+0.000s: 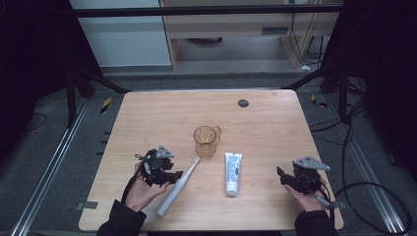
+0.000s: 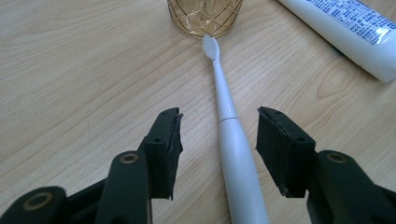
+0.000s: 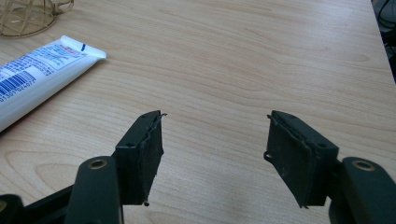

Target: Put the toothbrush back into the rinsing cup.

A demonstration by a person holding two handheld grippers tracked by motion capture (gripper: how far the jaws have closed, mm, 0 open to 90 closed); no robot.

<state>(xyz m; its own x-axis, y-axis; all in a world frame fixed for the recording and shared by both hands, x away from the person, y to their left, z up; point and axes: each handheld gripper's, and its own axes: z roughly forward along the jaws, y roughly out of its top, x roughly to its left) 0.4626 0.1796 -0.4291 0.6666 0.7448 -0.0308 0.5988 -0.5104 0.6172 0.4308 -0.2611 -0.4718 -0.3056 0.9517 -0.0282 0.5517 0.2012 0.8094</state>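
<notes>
Only unreadable print on toothpaste tube (image 2: 348,23)

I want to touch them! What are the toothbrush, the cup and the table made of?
The electric toothbrush looks like smooth white plastic with a soft sheen. The amber cup is see-through with a cut diamond pattern, so glass or clear plastic; I cannot tell which. The table shows light wood grain, probably a wood-look coating.
</notes>
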